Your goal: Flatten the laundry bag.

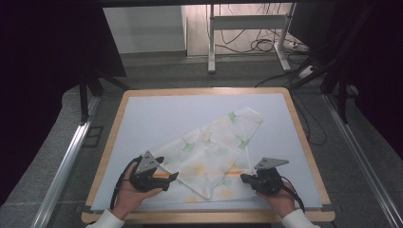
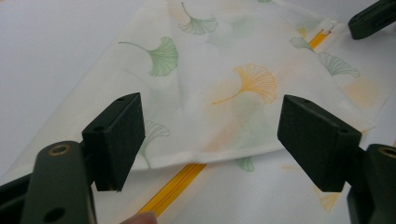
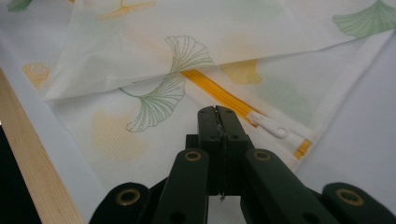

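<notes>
A thin cloth (image 1: 214, 152) with leaf prints lies on the white mat (image 1: 157, 114) of the table (image 1: 111, 142). It sits in the near half of the mat, a bit right of the middle. Its long way runs on a slant, from the near left up to a far corner that points to the far right. That corner stops short of the right side of the mat. The near edge of the cloth lies close to the front edge of the mat.

The far left part of the mat is bare, so there is lots of room there. There is less room on the right and very little at the front.

An orange zip (image 3: 219, 93) runs along the near part of the cloth, left to right. A folded flap covers its middle. Its white pull (image 3: 271, 127) lies at the right end.

The left gripper (image 1: 172, 175) is at the left end of the zip. Its jaws stand wide apart and hold nothing. The right gripper (image 1: 243, 177) is at the right end, just beside the pull. Its jaws are pressed together with nothing between them.
</notes>
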A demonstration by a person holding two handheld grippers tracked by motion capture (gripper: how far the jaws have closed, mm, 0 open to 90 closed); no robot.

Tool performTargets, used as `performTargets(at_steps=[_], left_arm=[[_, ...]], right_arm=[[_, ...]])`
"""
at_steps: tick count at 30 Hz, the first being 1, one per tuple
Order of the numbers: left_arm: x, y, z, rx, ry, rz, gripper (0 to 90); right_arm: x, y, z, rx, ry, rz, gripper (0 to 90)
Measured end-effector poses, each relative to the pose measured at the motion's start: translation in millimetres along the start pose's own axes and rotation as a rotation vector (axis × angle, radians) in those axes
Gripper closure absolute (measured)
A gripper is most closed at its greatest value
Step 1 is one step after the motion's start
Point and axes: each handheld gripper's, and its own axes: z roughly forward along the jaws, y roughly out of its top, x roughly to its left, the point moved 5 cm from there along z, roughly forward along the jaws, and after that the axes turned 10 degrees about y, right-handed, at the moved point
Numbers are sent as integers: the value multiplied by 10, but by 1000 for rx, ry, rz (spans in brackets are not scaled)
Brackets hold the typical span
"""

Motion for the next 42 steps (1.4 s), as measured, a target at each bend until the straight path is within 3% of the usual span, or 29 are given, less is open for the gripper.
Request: performTargets(at_steps=[6,11,20,39,42], left_arm=[[-142,57,87,13,-25,34,229],[-328,114,171,22,-47,86,230],[-481,155,263,43,-86,96,229],[-870,203,481,90,-149,154,278],[-922,168,510,104,-138,180,273]], right_arm=[[38,19,84,19,15,-9,893],[62,22,124,30,21,-21,893],[61,-13,191,72,20,-31,894],[40,-22,183,63,42,-18,894],[47,-23,182,65,38,-23,894]])
